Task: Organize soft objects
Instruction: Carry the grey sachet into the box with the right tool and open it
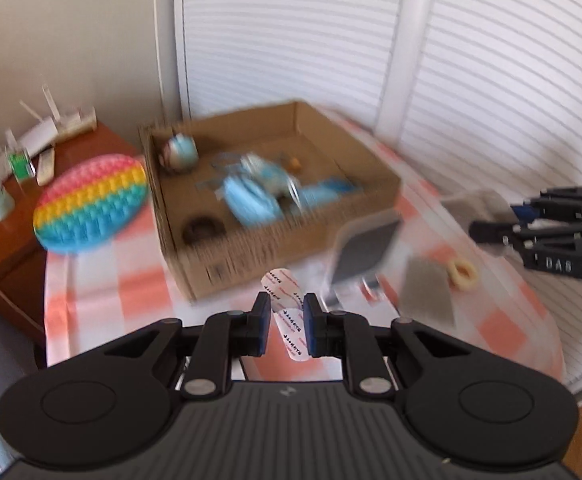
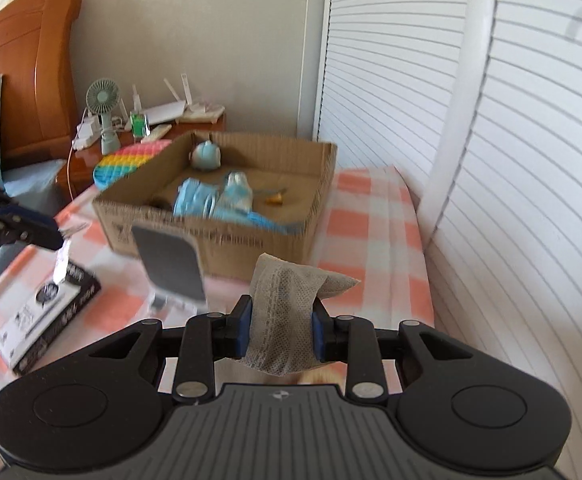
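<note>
Left claw (image 1: 287, 322) pinches a printed white strip (image 1: 284, 308); right claw (image 2: 278, 330) grips grey mesh cloth (image 2: 287, 312).

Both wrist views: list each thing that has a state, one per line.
left hand-held gripper: shut on printed white strip
right hand-held gripper: shut on grey mesh pouch
cardboard box: open-topped, holding blue soft items
small fan: upright

Possibly "DAS" on the right tongs (image 1: 457, 212); other print blurred.
</note>
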The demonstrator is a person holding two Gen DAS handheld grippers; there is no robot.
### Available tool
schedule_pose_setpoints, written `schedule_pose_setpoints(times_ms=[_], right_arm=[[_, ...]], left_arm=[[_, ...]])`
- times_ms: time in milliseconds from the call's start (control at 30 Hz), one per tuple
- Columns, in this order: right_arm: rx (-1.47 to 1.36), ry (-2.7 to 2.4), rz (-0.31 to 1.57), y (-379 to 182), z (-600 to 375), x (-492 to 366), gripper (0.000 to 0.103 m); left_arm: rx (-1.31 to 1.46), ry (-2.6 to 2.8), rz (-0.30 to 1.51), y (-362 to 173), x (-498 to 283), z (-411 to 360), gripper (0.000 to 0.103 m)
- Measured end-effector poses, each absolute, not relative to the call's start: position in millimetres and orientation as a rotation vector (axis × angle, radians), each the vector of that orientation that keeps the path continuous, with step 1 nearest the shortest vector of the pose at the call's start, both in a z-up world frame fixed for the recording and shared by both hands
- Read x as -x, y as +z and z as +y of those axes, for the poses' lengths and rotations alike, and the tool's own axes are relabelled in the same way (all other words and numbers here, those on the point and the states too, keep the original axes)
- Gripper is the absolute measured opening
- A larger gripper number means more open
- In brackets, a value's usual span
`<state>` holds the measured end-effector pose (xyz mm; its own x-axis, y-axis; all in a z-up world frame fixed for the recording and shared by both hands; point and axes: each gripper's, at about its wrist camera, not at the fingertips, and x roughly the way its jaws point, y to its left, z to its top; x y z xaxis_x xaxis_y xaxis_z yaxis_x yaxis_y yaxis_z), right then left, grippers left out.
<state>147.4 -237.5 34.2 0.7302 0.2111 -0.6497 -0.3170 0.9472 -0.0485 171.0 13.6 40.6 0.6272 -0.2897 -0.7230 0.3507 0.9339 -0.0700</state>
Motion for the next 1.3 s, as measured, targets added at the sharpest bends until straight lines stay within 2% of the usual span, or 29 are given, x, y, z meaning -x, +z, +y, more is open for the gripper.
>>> schedule_pose_setpoints(times_ms=[300,400,433,467,533,567,633,867,1100,1300], right_arm=[[0.174,0.312,0.666,45,-223,-204,0.033],[0.175,0.313,0.672,45,-221,-218,0.033],[0.178,0.316,0.675,44,-220,-221,0.033],[0.179,0.318,0.676,44,-220,-223,0.033],[0.173,0.328,0.681,44,-218,-229,0.033],[0.171,0.334,0.683,44,-217,-232,0.033],[0.171,0.341,0.685,44,-214,-237,0.033],[0.196,0.372,0.696,46,-193,-259,0.034],[0.232,0.39,0.724,44,-165,-301,0.034],[0.23,0.389,0.733,47,-145,-350,0.036]], left_arm=[[-0.08,-0.307,0.778,50,-279,6,0.016],[-0.073,-0.259,0.75,45,-308,6,0.023],[-0.068,-0.247,0.748,42,-315,6,0.038],[-0.064,-0.238,0.743,39,-321,8,0.059],[-0.062,-0.207,0.729,34,-324,10,0.078],[-0.055,-0.197,0.726,33,-322,12,0.08],[-0.031,-0.22,0.737,32,-315,18,0.081],[-0.01,-0.245,0.75,41,-254,32,0.095],[-0.026,-0.249,0.74,34,-182,34,0.098],[-0.057,-0.235,0.746,12,-150,30,0.098]])
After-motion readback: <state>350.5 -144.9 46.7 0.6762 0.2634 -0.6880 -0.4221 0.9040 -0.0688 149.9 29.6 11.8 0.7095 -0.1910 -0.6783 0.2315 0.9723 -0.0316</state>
